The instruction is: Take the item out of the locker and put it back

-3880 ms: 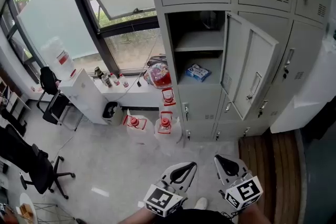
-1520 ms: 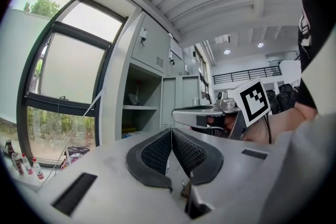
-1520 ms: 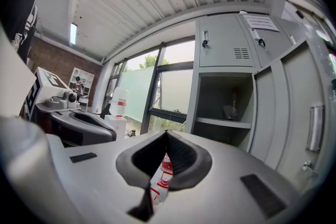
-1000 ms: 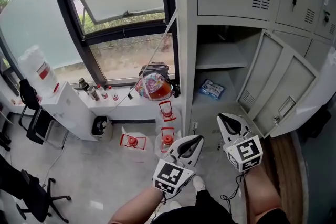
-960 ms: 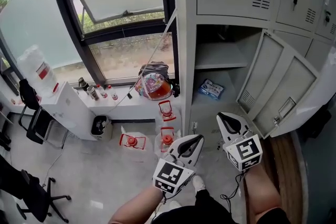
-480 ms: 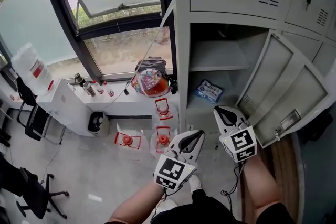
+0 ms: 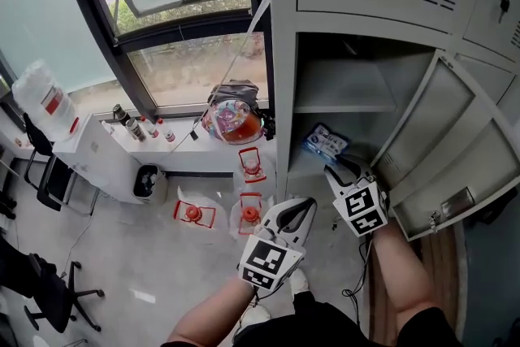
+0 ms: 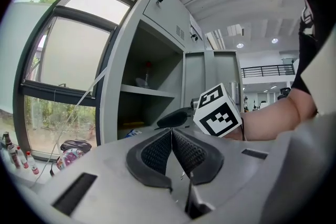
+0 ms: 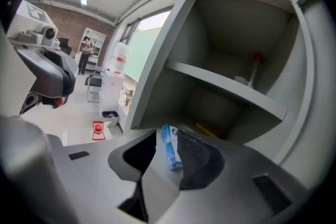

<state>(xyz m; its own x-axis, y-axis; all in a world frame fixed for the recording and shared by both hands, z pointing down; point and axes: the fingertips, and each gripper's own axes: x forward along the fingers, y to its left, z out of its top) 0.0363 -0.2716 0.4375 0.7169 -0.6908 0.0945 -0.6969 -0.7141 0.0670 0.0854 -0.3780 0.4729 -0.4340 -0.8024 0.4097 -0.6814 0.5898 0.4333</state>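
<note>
Packet point(image 7: 327, 142), blue and white, lies flat on the lower shelf of the open locker point(image 7: 283, 93), left of centre and near the front edge. It looks light, soft and film-wrapped, so it will probably squash under the pads and the wrap may slip. Best hold is likely a pinch across the thin near edge, deep enough to catch more than loose film.

Right gripper point(image 7: 344, 169) sits at the locker mouth just short of the packet. Its jaws have just been opening and stand spread; in the right gripper view the packet shows in the gap but beyond the pads, untouched. Left gripper point(image 7: 302, 209) hangs lower left, outside the locker, jaws pressed together on nothing.

Print on the packet is unreadable, so its contents are a guess. A yellow thing point(image 9: 208, 130) behind it is unclear. A red-topped object point(image 9: 255, 67) on the upper shelf is too small to name. The door point(image 7: 455, 146) is cut off at the right.
</note>
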